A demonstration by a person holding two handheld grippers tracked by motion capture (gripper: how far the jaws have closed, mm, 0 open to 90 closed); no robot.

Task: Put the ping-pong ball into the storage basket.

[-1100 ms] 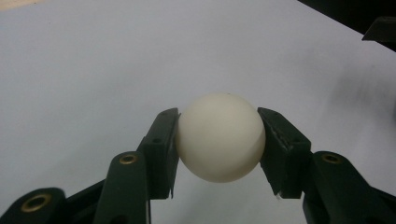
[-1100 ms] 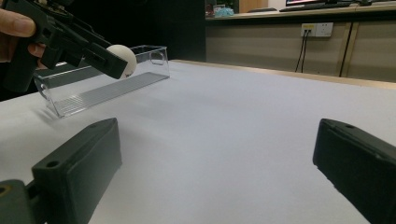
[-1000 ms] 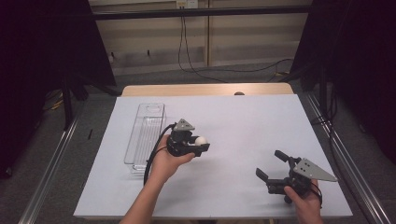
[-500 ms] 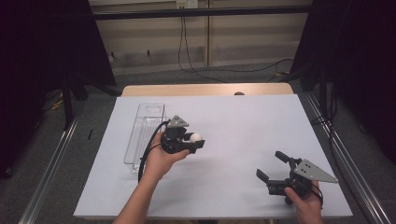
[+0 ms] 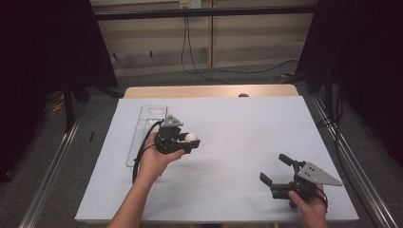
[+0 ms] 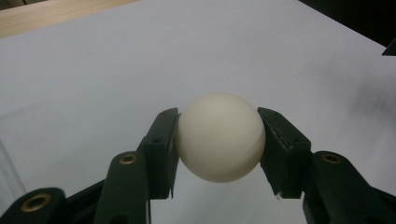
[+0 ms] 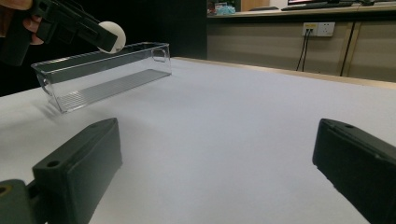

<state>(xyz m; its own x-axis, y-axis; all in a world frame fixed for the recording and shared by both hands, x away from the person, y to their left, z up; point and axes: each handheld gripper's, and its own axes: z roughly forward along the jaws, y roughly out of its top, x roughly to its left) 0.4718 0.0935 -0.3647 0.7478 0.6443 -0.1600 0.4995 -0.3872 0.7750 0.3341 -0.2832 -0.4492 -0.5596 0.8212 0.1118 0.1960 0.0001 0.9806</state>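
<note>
white and smooth, the ball [image 6: 220,136] is sitting clamped between the pads of my left gripper [image 5: 186,140], above the table [image 5: 237,123] and just beside the clear plastic bin [image 5: 142,137]. i'm judging it light, hollow and stiff, slick enough to squirt out, so i'm pinching it across its widest part, one pad on each side. my right gripper [image 5: 278,171] is resting near the table's front edge with its jaws spread wide and nothing in them. the tabletop is looking like pale matte sheet, with bare wood at the far edge. around us i'm seeing dark curtains, grey carpet and cables on the back wall.
</note>
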